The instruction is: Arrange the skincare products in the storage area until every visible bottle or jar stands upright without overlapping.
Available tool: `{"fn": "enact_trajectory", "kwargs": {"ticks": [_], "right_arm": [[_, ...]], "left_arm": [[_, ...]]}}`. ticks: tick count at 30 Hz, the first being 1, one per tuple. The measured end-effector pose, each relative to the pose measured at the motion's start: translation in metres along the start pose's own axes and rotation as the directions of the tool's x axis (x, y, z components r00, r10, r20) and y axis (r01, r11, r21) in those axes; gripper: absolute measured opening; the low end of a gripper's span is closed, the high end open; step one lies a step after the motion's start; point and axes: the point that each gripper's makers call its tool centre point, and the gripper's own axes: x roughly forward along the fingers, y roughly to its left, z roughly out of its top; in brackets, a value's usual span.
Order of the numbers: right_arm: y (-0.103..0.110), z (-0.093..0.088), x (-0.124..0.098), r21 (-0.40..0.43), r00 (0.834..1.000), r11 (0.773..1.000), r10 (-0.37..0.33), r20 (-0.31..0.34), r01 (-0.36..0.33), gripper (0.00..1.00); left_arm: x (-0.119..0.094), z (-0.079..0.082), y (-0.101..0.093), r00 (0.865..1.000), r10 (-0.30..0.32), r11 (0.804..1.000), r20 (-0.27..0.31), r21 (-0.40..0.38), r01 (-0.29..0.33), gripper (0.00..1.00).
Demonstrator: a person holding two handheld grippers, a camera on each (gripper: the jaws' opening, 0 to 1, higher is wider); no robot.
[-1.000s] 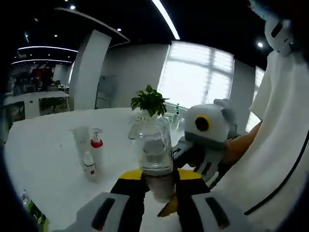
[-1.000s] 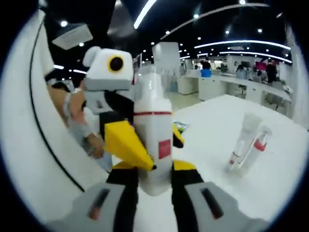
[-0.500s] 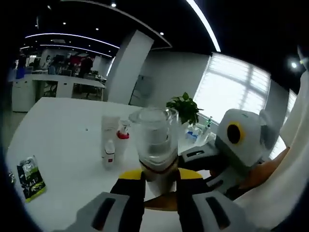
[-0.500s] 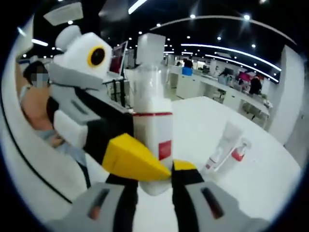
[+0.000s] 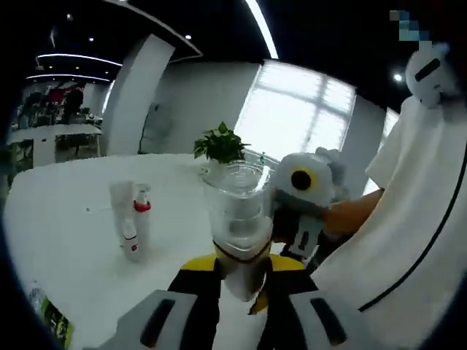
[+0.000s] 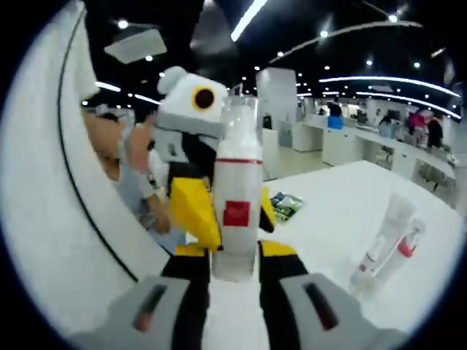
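Observation:
A white bottle (image 6: 236, 211) with a red band, a red label and a clear cap stands upright between the jaws of my right gripper (image 6: 235, 251), which is shut on it. In the left gripper view the same bottle (image 5: 237, 222) sits in my left gripper (image 5: 238, 268), also shut on it. Each gripper faces the other across the bottle: the left gripper (image 6: 230, 213) has its yellow jaws on both sides of it, and the right gripper (image 5: 283, 230) is just behind it. Two tubes (image 5: 131, 219) stand together on the white table (image 5: 66, 240).
A green packet (image 6: 284, 205) lies flat on the table; it is at the lower left (image 5: 52, 322) in the left gripper view. A potted plant (image 5: 221, 146) stands at the far side. A person's white sleeve (image 5: 408, 240) and hand are close by. The tubes (image 6: 387, 240) stand to the right.
Both views have swung with the hands. The bottle stays gripped by both grippers and the tubes and packet rest where they were.

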Motion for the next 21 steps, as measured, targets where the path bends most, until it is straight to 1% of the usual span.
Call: {"fn": "enact_trajectory", "kwargs": {"ticks": [1, 2, 3, 5, 6, 7, 8, 10, 12, 13, 14, 16, 17, 19, 20, 21], "right_arm": [[0.004, 0.001, -0.003, 0.027, 0.999, 0.999, 0.032, 0.01, -0.032, 0.23], [0.009, -0.002, -0.008, 0.051, 0.997, 0.996, 0.075, 0.008, -0.075, 0.25], [0.015, 0.0, -0.009, 0.083, 0.993, 0.989, 0.116, 0.033, -0.118, 0.26], [0.024, -0.002, -0.013, 0.115, 0.984, 0.977, 0.173, 0.048, -0.177, 0.27], [0.027, -0.004, -0.014, 0.108, 0.98, 0.975, 0.193, 0.046, -0.197, 0.25], [0.029, -0.005, -0.014, 0.105, 0.979, 0.974, 0.199, 0.043, -0.202, 0.23], [0.035, -0.011, -0.014, 0.116, 0.977, 0.97, 0.211, 0.024, -0.212, 0.23], [0.035, -0.014, -0.012, 0.103, 0.982, 0.977, 0.187, 0.016, -0.187, 0.22], [0.029, -0.016, -0.013, 0.085, 0.991, 0.987, 0.131, 0.033, -0.133, 0.21], [0.027, -0.017, -0.013, 0.103, 0.993, 0.988, 0.109, 0.044, -0.113, 0.21], [0.023, -0.017, -0.013, 0.108, 0.996, 0.991, 0.072, 0.053, -0.077, 0.21], [0.018, -0.017, -0.012, 0.11, 0.998, 0.993, 0.034, 0.059, -0.041, 0.21], [0.007, -0.016, -0.01, 0.11, 0.997, 0.993, -0.036, 0.069, 0.028, 0.21], [-0.002, -0.013, -0.009, 0.101, 0.992, 0.99, -0.103, 0.073, 0.095, 0.21], [-0.006, -0.011, -0.008, 0.097, 0.988, 0.988, -0.132, 0.077, 0.124, 0.21], [-0.01, -0.009, -0.008, 0.094, 0.983, 0.983, -0.165, 0.082, 0.157, 0.21]], "left_arm": [[0.001, 0.0, -0.004, 1.0, -0.018, 1.0, -0.007, 0.021, 0.018, 0.23], [0.001, 0.001, -0.013, 0.998, -0.061, 0.998, -0.009, 0.03, 0.061, 0.23], [0.002, 0.005, -0.02, 0.995, -0.095, 0.994, 0.0, 0.055, 0.095, 0.23], [0.006, 0.005, -0.03, 0.991, -0.131, 0.988, -0.01, 0.081, 0.131, 0.23], [0.009, 0.003, -0.033, 0.989, -0.143, 0.986, -0.023, 0.079, 0.145, 0.23], [0.01, 0.002, -0.034, 0.989, -0.147, 0.986, -0.028, 0.08, 0.149, 0.23], [0.013, -0.001, -0.037, 0.985, -0.168, 0.983, -0.046, 0.069, 0.17, 0.23], [0.015, -0.005, -0.037, 0.986, -0.158, 0.984, -0.058, 0.068, 0.162, 0.23], [0.015, -0.007, -0.033, 0.989, -0.139, 0.987, -0.059, 0.074, 0.143, 0.24], [0.015, -0.008, -0.031, 0.99, -0.128, 0.99, -0.06, 0.059, 0.131, 0.24], [0.015, -0.009, -0.029, 0.992, -0.116, 0.992, -0.059, 0.041, 0.118, 0.24], [0.017, -0.008, -0.023, 0.995, -0.086, 0.995, -0.047, 0.042, 0.088, 0.24], [0.021, -0.003, -0.013, 1.0, -0.024, 1.0, -0.009, 0.005, 0.024, 0.25], [0.021, -0.001, -0.008, 1.0, 0.003, 1.0, 0.007, -0.015, -0.003, 0.24], [0.022, 0.004, -0.002, 0.998, 0.043, 0.998, 0.05, -0.048, -0.041, 0.24], [0.022, 0.008, 0.003, 0.994, 0.074, 0.996, 0.075, -0.057, -0.07, 0.24]]}}
